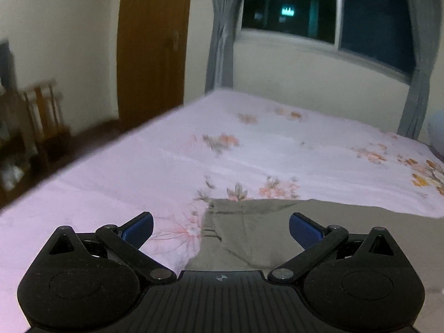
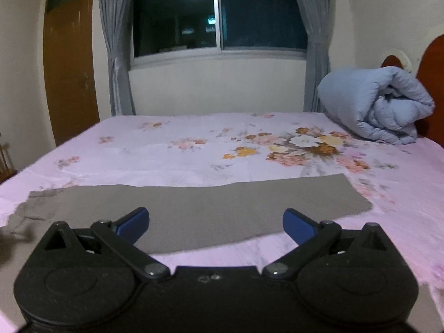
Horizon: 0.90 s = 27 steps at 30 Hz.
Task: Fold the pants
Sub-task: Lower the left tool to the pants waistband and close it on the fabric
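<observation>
Both grippers gape wide and hold nothing: left gripper [image 1: 221,229] above the grey pants [image 1: 266,227], right gripper [image 2: 216,223] likewise.

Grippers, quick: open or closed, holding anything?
Left gripper: open, empty, above the pants.
Right gripper: open, empty, over the pants.

Pants [image 2: 194,213] are lying flat across the near part of the bed [image 2: 194,155], lengthwise left to right. A rolled quilt [image 2: 374,105] is sitting on the bed's far right corner, against the headboard [image 2: 433,83]. The window [image 2: 219,14] is standing behind the bed, curtains [image 2: 116,55] hanging either side; a door [image 2: 69,69] is standing left of them.
</observation>
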Each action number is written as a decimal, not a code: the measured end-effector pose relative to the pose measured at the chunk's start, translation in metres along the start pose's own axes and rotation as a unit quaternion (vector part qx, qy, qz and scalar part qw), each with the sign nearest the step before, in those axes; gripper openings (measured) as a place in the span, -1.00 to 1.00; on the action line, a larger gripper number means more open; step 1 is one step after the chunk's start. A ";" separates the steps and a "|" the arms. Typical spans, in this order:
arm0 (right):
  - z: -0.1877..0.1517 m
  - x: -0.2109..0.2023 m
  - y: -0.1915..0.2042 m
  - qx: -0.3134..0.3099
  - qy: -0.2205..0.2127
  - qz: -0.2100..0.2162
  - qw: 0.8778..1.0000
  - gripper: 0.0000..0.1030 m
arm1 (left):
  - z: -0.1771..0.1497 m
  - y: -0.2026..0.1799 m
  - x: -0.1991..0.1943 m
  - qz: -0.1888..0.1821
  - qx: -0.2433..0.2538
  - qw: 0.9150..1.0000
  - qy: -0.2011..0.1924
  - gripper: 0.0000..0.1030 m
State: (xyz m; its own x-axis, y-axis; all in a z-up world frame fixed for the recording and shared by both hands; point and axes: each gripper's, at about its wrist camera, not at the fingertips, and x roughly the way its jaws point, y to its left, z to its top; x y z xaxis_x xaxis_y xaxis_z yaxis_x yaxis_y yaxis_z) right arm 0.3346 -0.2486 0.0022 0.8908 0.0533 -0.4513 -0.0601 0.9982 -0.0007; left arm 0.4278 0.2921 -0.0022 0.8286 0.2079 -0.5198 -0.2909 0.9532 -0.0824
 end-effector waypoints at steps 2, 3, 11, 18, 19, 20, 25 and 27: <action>0.007 0.032 0.010 -0.011 0.013 0.003 1.000 0.89 | 0.004 0.006 0.042 -0.004 -0.004 1.000 0.024 1.00; 0.009 0.047 0.014 -0.015 0.017 0.005 1.000 0.89 | 0.004 0.008 0.057 -0.007 -0.004 0.999 0.035 0.99; 0.020 0.131 0.031 -0.022 0.030 0.014 0.999 0.89 | -0.003 0.011 0.151 -0.025 -0.010 0.996 0.090 0.53; 0.020 0.167 0.035 -0.026 0.047 0.028 0.998 0.89 | -0.002 -0.020 0.179 -0.060 0.052 0.989 0.122 -0.25; 0.021 0.170 0.035 -0.030 0.048 0.034 0.998 0.89 | -0.002 -0.021 0.176 -0.068 0.055 0.989 0.117 -0.42; 0.023 0.173 0.036 -0.035 0.047 0.042 0.997 0.89 | 0.000 -0.019 0.170 -0.076 0.051 0.990 0.106 -0.49; 0.035 0.198 0.045 -0.077 0.053 0.100 0.991 0.79 | 0.016 0.004 0.125 -0.116 0.013 0.993 0.030 -0.81; 0.038 0.211 0.049 -0.103 0.060 0.120 0.986 0.66 | 0.022 0.007 0.112 -0.134 0.009 0.991 0.015 -0.81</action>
State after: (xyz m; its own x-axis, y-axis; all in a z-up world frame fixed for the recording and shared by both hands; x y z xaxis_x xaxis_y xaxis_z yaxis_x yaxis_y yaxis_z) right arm 0.5361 -0.1870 -0.0594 0.7804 0.2719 -0.5631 -0.3642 0.9296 -0.0558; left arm 0.5289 0.3265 -0.0418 0.8601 -0.0594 -0.5067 -0.0532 0.9773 -0.2050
